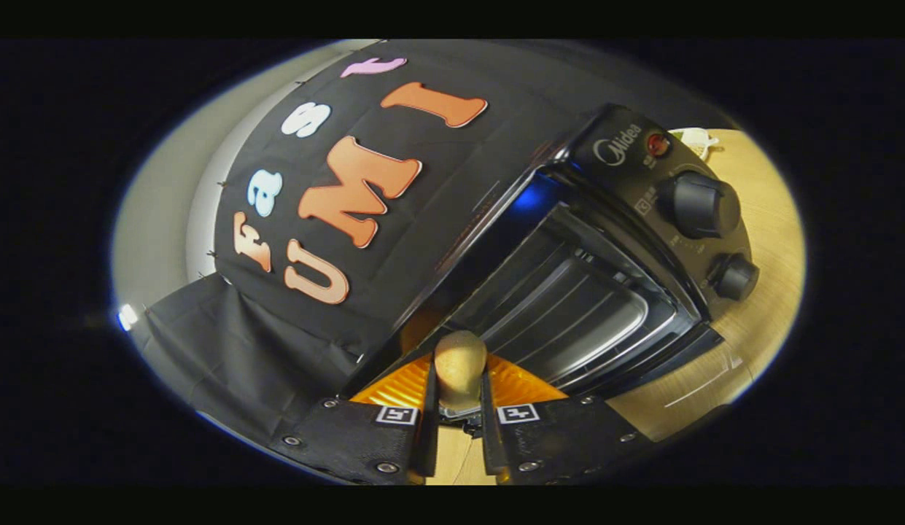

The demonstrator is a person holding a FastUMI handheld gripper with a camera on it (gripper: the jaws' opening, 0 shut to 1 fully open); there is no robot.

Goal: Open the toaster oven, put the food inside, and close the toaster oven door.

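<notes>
While the hand-held gripper (458, 408) grasps one rounded, matte tan food piece (459, 368) between its fingers, one glossy black toaster oven (627, 240) with two round knobs (704, 204) stands open beyond on the wooden worktop (769, 219).

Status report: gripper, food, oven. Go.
Gripper shut on bread roll. Toaster oven door open, rack just ahead. Nothing blocking the mouth.

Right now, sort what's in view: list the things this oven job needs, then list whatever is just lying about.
Job:
- black toaster oven, door open, wire rack inside
- tan rounded piece of food, gripped between both claw fingers
- claw, shut on the food, just ahead of the oven opening

Lying about:
- small white object on the light wooden table, behind the oven; too small to identify
</notes>
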